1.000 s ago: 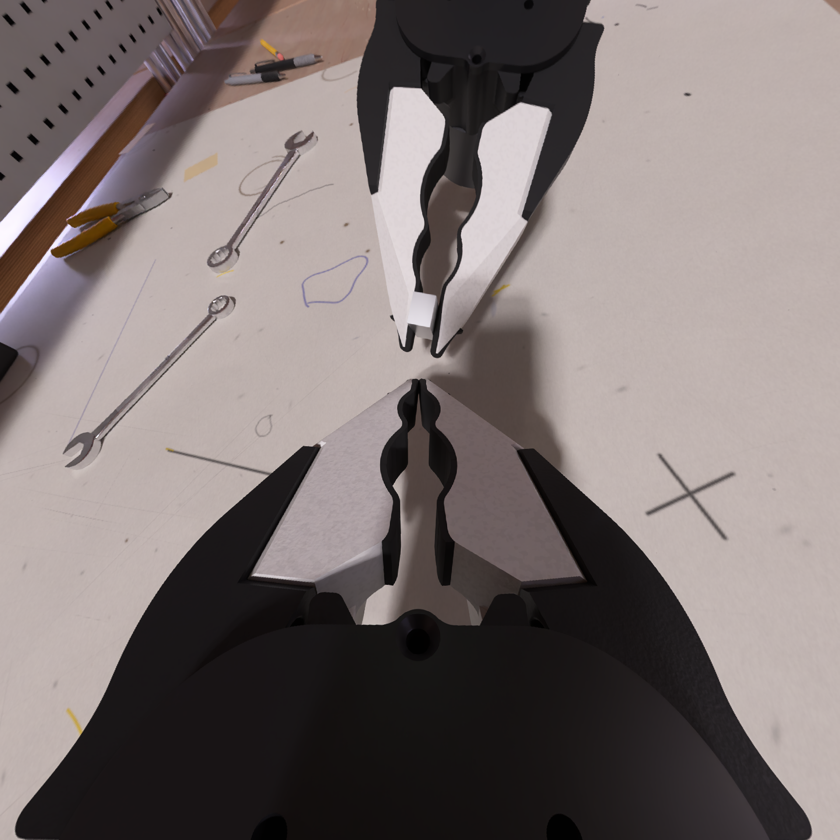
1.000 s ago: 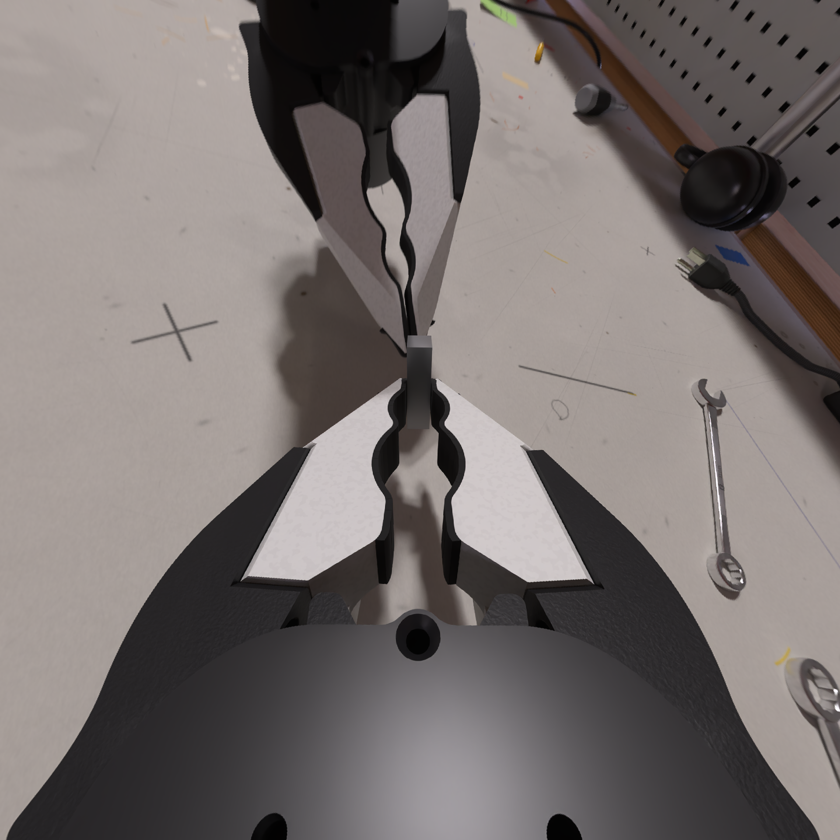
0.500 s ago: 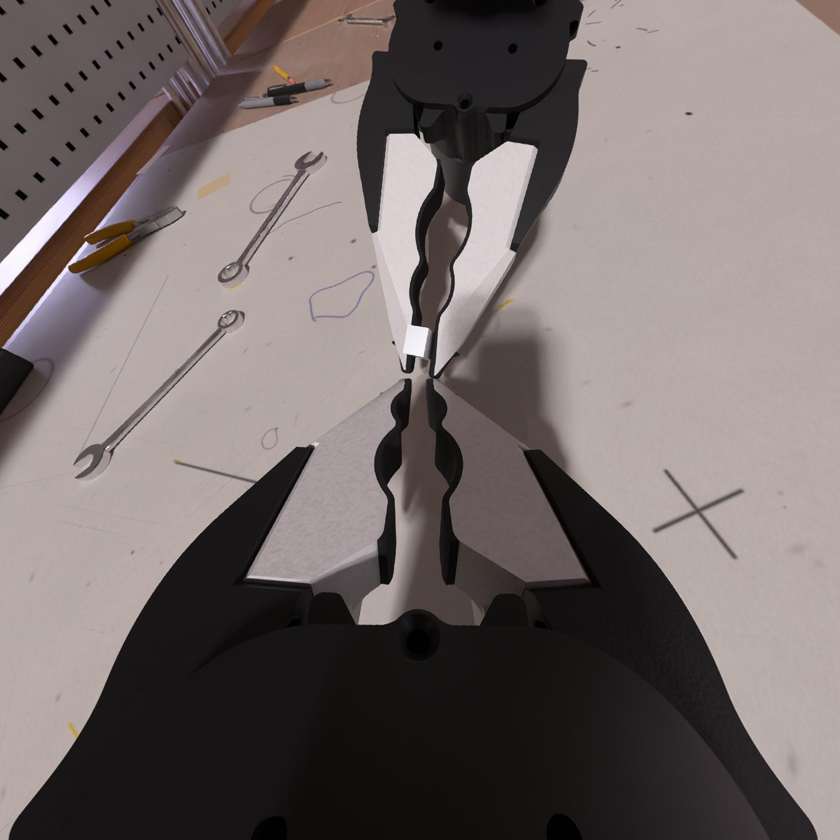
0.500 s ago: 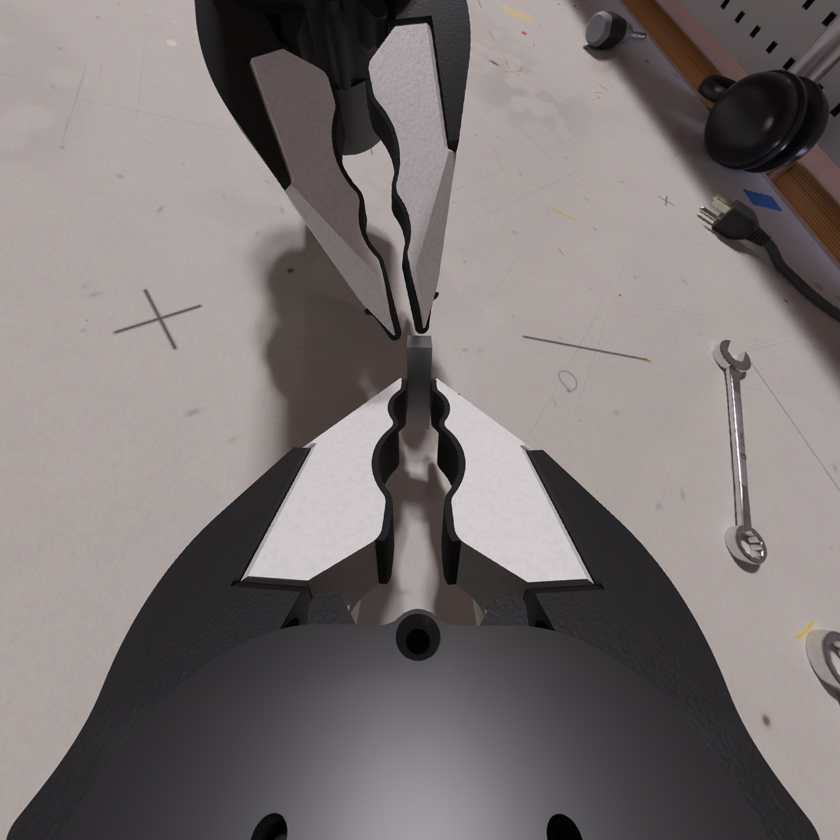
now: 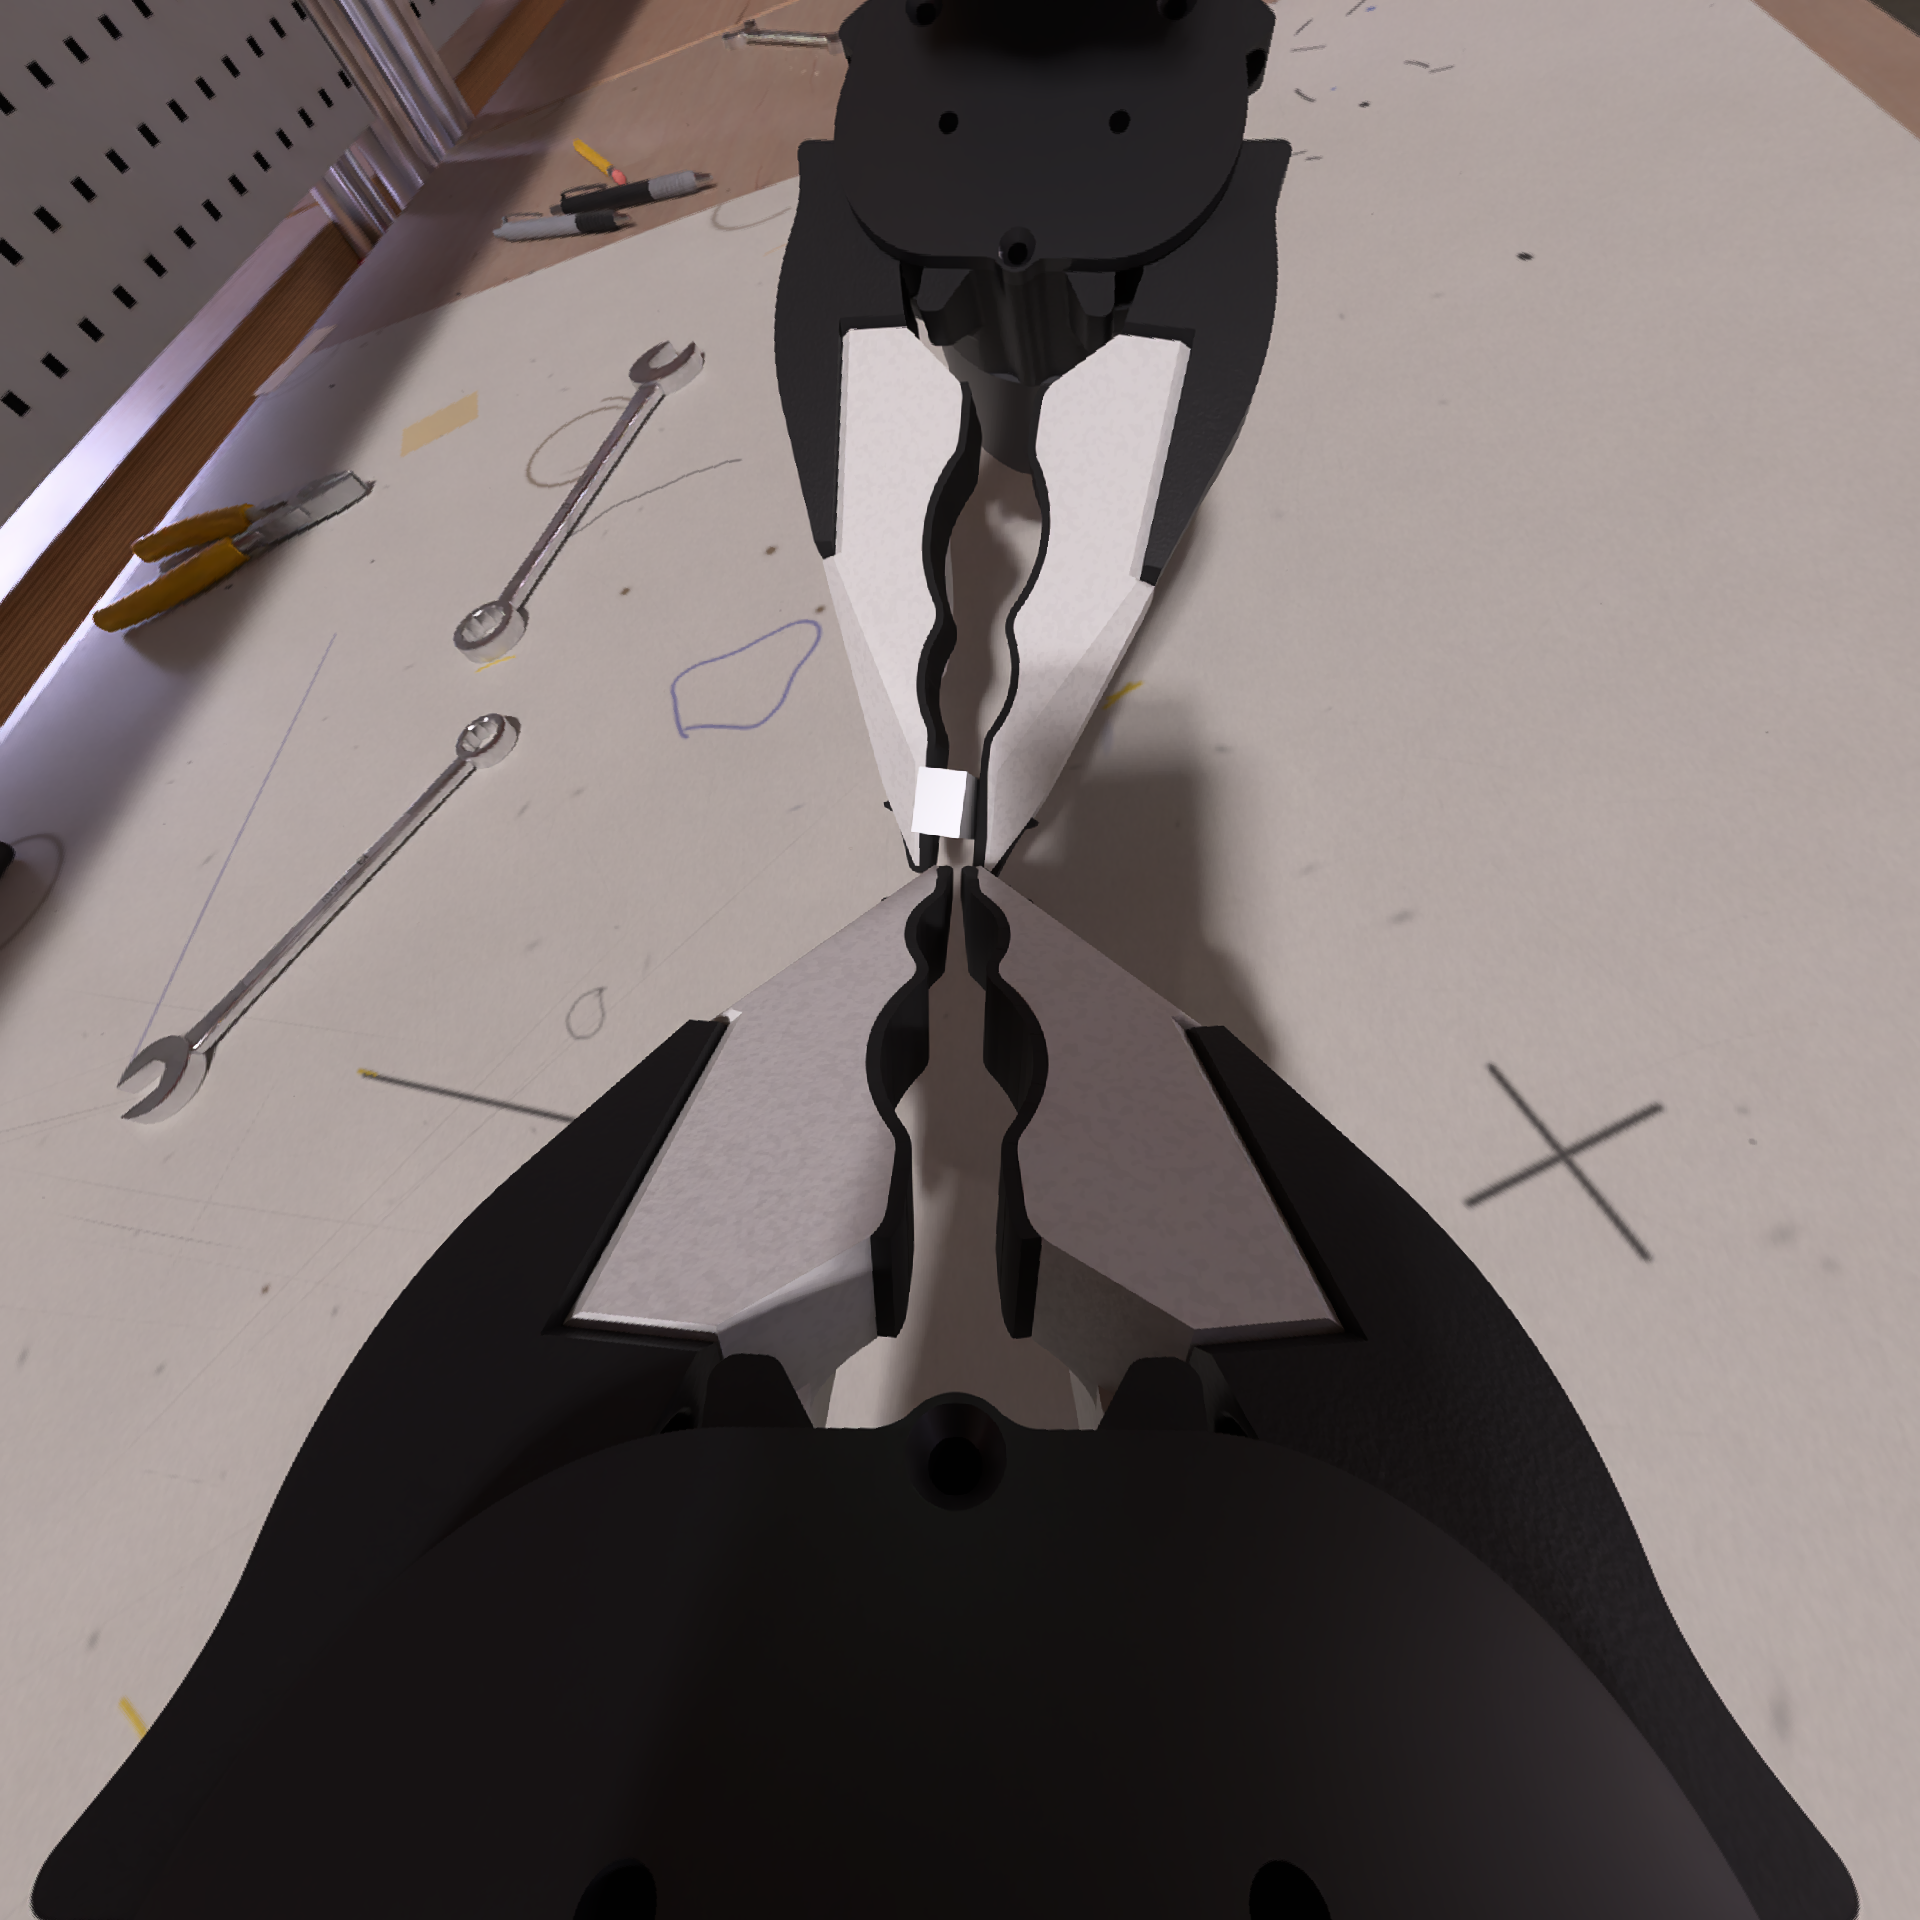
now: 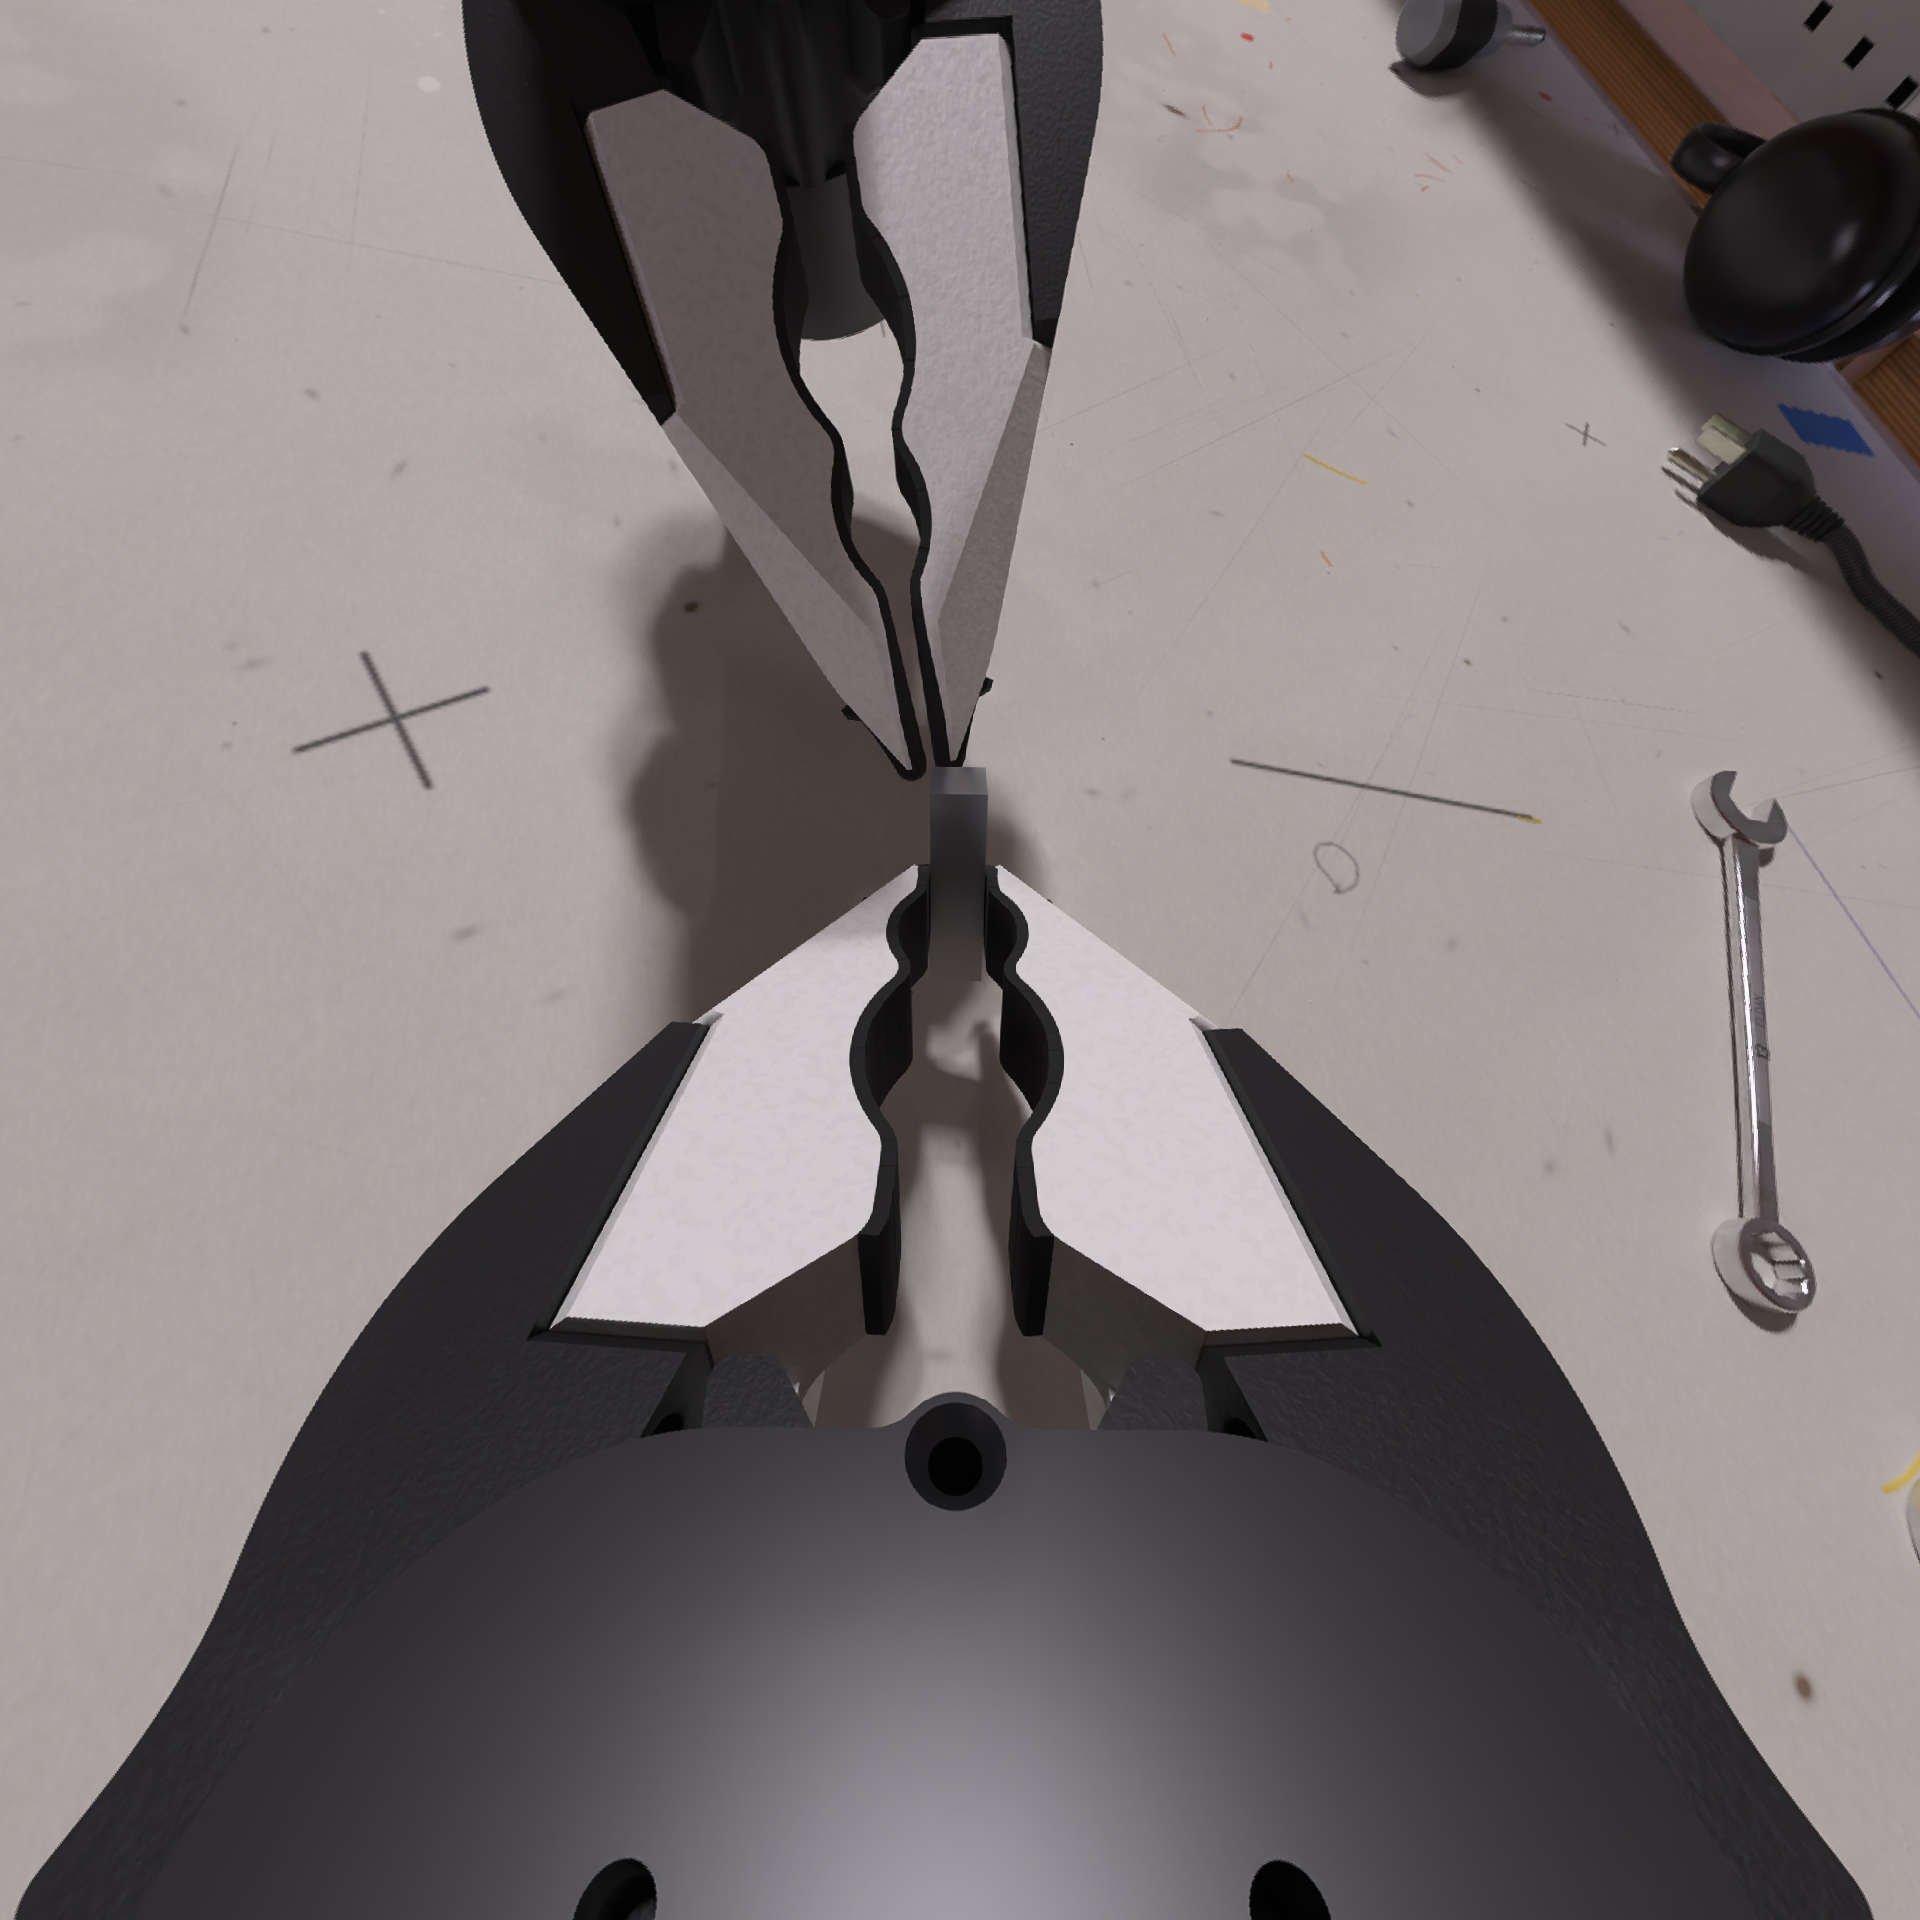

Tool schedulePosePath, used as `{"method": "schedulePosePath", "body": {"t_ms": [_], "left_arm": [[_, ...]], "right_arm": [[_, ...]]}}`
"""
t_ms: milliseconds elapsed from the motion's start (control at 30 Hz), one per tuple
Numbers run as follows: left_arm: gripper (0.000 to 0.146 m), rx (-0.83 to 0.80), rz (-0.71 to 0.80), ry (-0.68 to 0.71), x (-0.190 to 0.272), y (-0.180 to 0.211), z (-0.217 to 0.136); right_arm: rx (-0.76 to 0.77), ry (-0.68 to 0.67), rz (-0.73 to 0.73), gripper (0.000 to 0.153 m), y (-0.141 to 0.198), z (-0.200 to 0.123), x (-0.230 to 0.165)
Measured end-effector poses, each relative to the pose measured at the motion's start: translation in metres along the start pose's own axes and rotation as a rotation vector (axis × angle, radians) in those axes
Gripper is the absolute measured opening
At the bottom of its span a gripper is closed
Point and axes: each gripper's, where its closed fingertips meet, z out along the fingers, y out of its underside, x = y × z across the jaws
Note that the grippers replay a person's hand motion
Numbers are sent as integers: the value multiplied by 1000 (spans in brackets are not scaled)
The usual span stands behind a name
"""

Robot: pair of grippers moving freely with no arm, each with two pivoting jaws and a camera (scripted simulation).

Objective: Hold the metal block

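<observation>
The workbench [image 5: 1558, 644] is the largest thing shown: a flat, pale, matte sheet, scuffed and pencilled with crosses and lines. Over it the two grippers are held tip to tip, black shells with white, grainy finger faces whose inner edges are cut in waves.

The right gripper [image 6: 954, 883] is closed on the metal block [image 6: 958, 873] — a small grey bar, square in section and smooth-sided, which is clamped between its fingertips and juts out toward twelve o'clock in its own view. In the left wrist view the same block [image 5: 941, 802] is seen end-on as a bright square at twelve o'clock from the left gripper [image 5: 954, 883]. The left gripper's fingers are drawn nearly together, with only a thin slit between the tips and nothing held in it; the tips lie just short of the block's free end, perhaps brushing it.

The step in hand is judged to be the holding itself: the block is carried clear of the bench by the right gripper alone. If a second grasp is wanted, the left fingers would have to be parted wider than the bar before being advanced around its end; with smooth metal on narrow tips, a nudge could twist it.

Smaller things lie aside: two bright steel spanners [image 5: 561, 509] at ten o'clock, yellow-handled pliers [image 5: 218, 545], pens [image 5: 613, 197], a glossy black knob [image 6: 1813, 234] and a plug [image 6: 1756, 478].
</observation>
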Motion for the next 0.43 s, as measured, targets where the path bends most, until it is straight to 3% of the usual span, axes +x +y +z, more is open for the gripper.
{"method": "schedulePosePath", "body": {"t_ms": [433], "left_arm": [[5,-22,12,5,2,2,2]], "right_arm": [[3,-17,4,9,0,0,-2]]}}
